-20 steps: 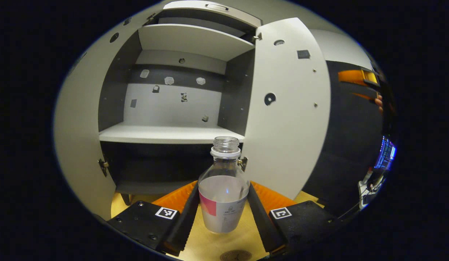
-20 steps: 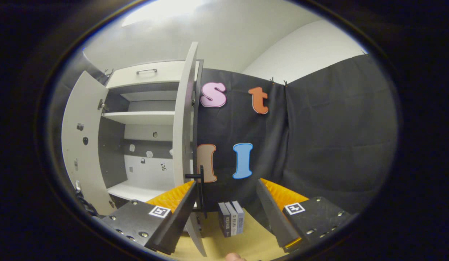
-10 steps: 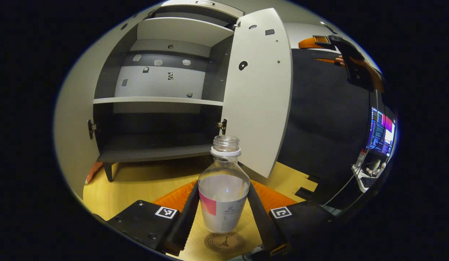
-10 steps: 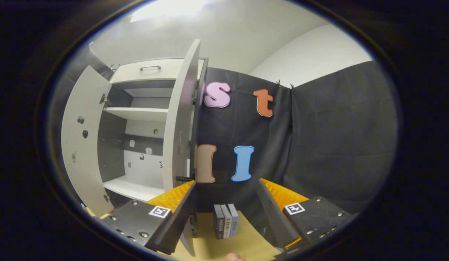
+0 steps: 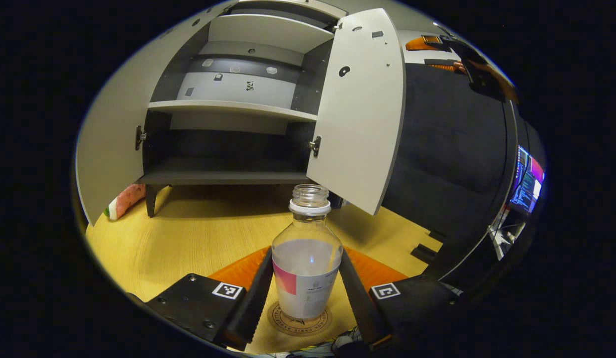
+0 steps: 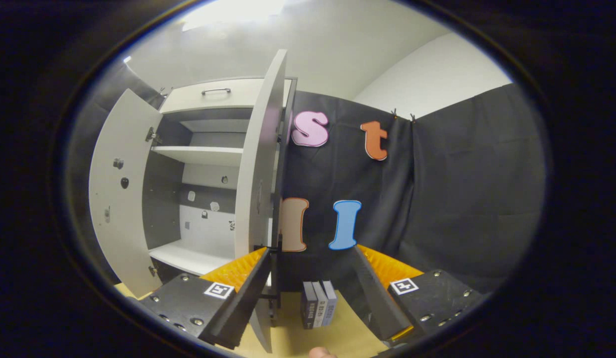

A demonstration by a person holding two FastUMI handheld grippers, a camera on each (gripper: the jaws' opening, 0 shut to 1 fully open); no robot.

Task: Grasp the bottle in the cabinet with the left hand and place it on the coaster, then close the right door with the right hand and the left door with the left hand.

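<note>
Clear plastic, uncapped, with a label round its lower half: the bottle (image 5: 307,263) stands upright between the fingers of the left gripper (image 5: 306,298), which press on both its sides. Its base sits over the round coaster (image 5: 299,320), near the front edge of the wooden table (image 5: 198,238); whether it rests on the coaster or hangs just above it I cannot tell. So the placing step looks nearly done. Next, I judge, the bottle must be settled squarely on the coaster, the fingers opened, and the gripper drawn straight back (a sideways pull could tip a light bottle).

Both doors of the cabinet (image 5: 228,112) stand open. In the right gripper view, the right gripper (image 6: 308,293) is held with its fingers spread and nothing between them, close by the edge of the right door (image 6: 260,189), with its dark handle (image 6: 270,248) by one finger. Closing that door would follow, then the left door (image 6: 121,189).
</note>
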